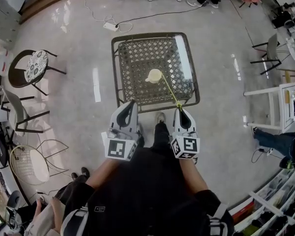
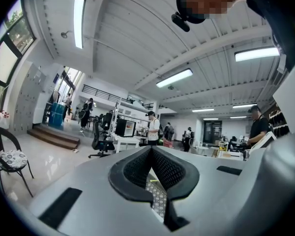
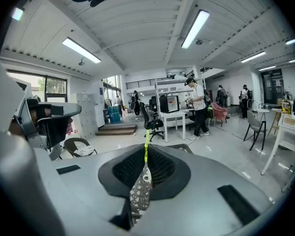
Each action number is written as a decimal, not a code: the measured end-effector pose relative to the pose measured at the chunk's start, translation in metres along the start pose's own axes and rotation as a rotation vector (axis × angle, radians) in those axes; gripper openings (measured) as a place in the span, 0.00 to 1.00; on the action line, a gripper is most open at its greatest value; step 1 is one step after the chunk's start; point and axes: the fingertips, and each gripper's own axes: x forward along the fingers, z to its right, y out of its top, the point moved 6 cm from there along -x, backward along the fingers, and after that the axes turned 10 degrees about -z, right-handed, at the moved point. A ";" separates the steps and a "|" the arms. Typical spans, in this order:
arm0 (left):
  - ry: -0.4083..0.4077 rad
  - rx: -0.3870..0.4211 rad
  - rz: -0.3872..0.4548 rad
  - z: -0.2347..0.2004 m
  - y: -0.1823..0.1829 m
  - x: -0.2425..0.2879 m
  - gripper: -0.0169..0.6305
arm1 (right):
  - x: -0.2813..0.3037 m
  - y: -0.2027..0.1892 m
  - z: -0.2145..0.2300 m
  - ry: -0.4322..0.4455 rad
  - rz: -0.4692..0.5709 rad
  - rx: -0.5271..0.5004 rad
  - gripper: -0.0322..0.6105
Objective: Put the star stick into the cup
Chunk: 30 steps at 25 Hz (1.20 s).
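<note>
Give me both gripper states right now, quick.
left gripper: closed, nothing between its jaws.
right gripper: closed, holding the star stick.

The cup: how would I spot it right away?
Find the square table with the criss-cross top on the shiny floor. Near its middle stands a small pale cup. It is the only thing standing there, with a thin yellow stick pointing at it.

Staring steeply down from the head onto the desk [image 1: 137, 77], well below. Riding right behind left tongs [image 1: 130, 107] and right tongs [image 1: 182, 114], facing outward over the room, sharing that desk's lattice.
</note>
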 end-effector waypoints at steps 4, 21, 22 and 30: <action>0.053 -0.002 0.016 -0.002 0.002 0.013 0.05 | 0.021 -0.005 0.014 0.041 -0.038 -0.029 0.08; 0.208 -0.032 0.000 0.001 0.000 0.063 0.05 | 0.128 -0.035 0.056 0.170 -0.261 -0.141 0.08; 0.214 -0.032 -0.002 0.002 0.000 0.065 0.05 | 0.132 -0.037 0.057 0.176 -0.274 -0.146 0.08; 0.242 -0.045 -0.016 0.008 -0.002 0.085 0.05 | 0.170 -0.059 0.071 0.202 -0.368 -0.189 0.08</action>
